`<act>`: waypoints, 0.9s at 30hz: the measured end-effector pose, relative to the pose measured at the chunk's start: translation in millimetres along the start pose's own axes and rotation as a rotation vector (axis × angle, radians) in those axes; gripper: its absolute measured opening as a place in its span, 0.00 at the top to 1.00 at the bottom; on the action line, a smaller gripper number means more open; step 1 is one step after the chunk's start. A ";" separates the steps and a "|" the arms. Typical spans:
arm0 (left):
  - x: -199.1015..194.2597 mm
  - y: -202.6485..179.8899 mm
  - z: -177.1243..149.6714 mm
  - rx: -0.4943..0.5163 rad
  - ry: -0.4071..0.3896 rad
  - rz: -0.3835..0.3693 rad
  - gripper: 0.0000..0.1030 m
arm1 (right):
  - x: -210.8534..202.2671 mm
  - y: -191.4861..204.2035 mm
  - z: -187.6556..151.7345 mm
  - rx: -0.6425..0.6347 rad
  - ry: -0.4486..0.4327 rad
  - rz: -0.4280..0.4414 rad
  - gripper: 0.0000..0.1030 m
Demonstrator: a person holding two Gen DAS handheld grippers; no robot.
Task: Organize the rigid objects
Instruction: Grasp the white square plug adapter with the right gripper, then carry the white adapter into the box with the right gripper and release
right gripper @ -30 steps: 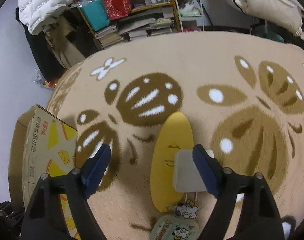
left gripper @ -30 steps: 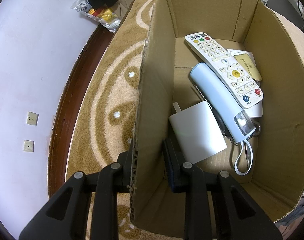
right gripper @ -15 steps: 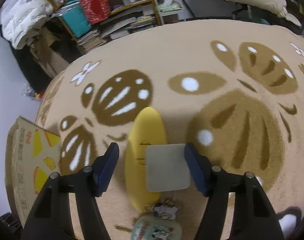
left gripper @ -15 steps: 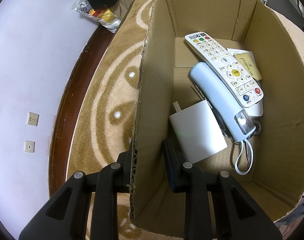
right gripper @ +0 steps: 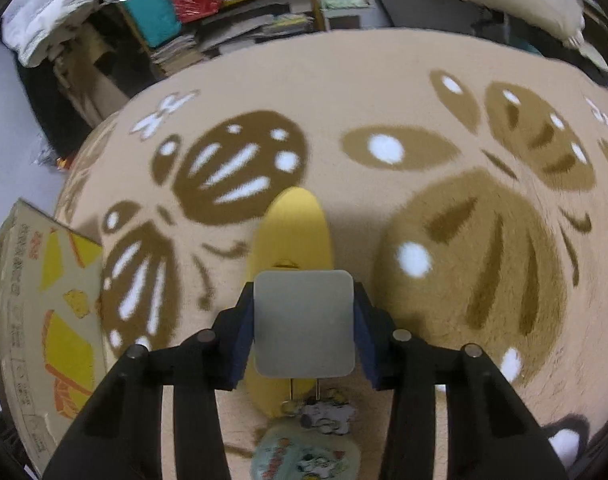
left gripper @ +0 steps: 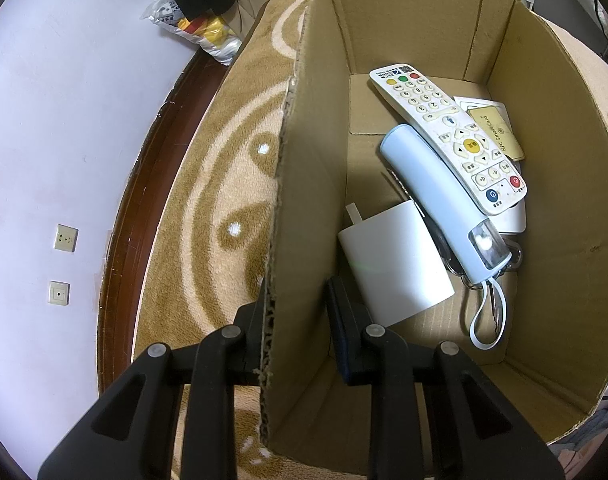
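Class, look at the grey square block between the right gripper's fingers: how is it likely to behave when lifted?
The grey square block looks rigid: flat face, crisp rounded corners, so it probably will not flex. The right gripper has pads on two opposite sides, which should hold it steady. Its surface looks smooth, so it may slip under a light squeeze.

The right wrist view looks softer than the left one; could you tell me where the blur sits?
Right wrist view: the rug and shelves are motion-smeared, while the grey square block and right tool stay crisp. Left wrist view: sharp, remote buttons legible.
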State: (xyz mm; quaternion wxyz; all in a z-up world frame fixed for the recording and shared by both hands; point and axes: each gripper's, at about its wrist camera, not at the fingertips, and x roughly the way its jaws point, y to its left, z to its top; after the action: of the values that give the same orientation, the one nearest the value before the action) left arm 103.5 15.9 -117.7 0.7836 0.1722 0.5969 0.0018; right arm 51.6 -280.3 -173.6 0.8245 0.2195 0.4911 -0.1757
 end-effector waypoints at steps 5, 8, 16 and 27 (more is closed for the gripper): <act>0.1 0.0 0.7 0.004 0.000 0.004 0.76 | -15.8 26.9 0.0 -0.074 -0.048 0.070 0.54; 0.4 -1.0 1.2 0.001 0.002 0.001 0.76 | -21.4 40.1 -0.9 -0.106 -0.062 0.101 0.54; -0.2 0.0 2.8 0.003 0.004 0.002 0.76 | -39.0 77.9 -5.8 -0.179 -0.094 0.173 0.54; 1.4 2.8 4.3 -0.010 0.008 -0.016 0.76 | -77.5 133.0 -13.4 -0.337 -0.194 0.235 0.54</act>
State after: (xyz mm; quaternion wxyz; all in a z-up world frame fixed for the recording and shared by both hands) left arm 108.5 17.7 -117.2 0.7821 0.1633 0.6014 -0.0006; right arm 73.7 -155.4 -85.3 0.9077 0.1164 0.4030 -0.0144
